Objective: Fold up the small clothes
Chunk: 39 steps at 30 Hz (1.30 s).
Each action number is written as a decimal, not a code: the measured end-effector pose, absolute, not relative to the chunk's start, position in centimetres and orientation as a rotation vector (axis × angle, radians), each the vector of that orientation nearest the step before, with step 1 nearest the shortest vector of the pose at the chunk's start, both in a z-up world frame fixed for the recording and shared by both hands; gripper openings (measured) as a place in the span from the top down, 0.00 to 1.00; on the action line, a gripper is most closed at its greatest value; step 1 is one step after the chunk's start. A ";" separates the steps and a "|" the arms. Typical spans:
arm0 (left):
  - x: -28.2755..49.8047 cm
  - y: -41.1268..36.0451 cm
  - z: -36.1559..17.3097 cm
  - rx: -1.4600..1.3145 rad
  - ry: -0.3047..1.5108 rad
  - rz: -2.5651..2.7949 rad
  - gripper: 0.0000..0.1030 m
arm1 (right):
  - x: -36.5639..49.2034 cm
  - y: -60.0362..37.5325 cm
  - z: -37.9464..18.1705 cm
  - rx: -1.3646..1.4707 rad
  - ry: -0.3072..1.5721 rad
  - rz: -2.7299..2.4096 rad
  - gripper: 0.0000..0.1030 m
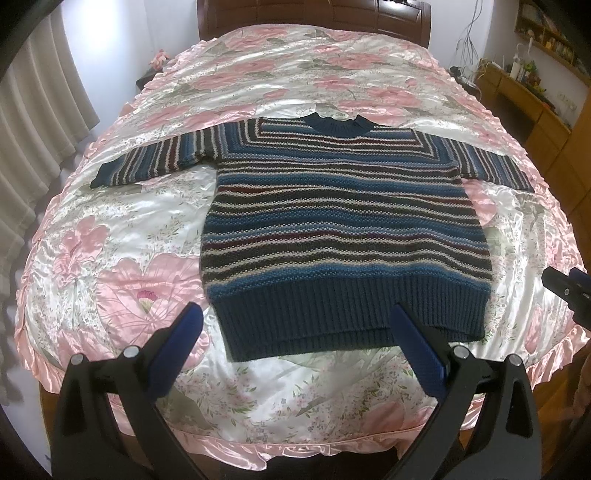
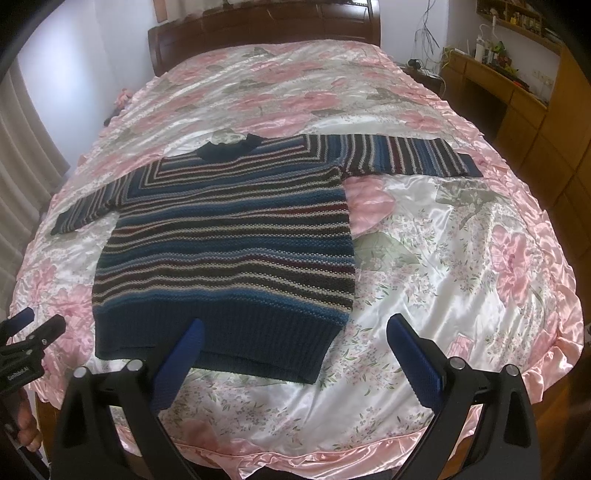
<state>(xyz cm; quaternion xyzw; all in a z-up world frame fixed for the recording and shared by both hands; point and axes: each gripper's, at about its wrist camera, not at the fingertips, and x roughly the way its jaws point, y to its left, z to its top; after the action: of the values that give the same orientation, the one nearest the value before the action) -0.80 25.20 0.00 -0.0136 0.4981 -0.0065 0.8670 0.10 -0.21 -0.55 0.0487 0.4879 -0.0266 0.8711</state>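
A striped knit sweater [image 1: 343, 221] lies flat, sleeves outspread, mid-bed on the floral satin bedspread [image 1: 110, 258], unfolded, as the left gripper [image 1: 295, 332] and right gripper [image 2: 295, 339] hover at six o'clock, jaws released, empty; a sleeve likely goes first

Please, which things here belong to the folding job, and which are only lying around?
For the job:
- striped sweater, spread flat with sleeves out
- left gripper, open
- right gripper, open
- bed cover under the sweater

Only around:
- wooden desk with small items
- curtain
- headboard
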 end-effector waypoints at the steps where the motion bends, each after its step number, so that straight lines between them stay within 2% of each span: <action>1: -0.8 25.2 0.0 -0.028 1.043 -0.013 0.03 | 0.1 -0.2 -0.5 0.101 1.018 -0.056 0.04; 20: -0.6 25.1 -0.2 -0.027 1.047 -0.013 0.03 | 0.1 -0.8 -1.7 0.113 1.007 -0.054 0.04; 24: -0.6 25.5 -0.7 -0.028 1.055 -0.011 0.03 | 0.2 -1.0 -1.9 0.157 0.974 -0.030 0.04; 29: -0.6 26.1 -0.8 -0.032 1.048 0.018 0.03 | -0.1 -0.8 -0.6 0.212 0.836 0.034 0.04; 34: 0.0 25.4 0.4 -0.017 0.981 0.048 0.03 | 1.1 -3.3 -1.0 0.193 0.929 0.038 0.04; 39: 3.5 23.8 0.7 -0.048 0.971 0.019 0.03 | 5.5 -10.6 -0.5 0.195 0.972 -0.006 0.04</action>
<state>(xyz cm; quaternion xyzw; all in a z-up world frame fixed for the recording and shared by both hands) 3.52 23.84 0.71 -0.0229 0.4664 0.0090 0.8842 5.54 -10.65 -0.53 0.0933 0.4663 -0.0030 0.8797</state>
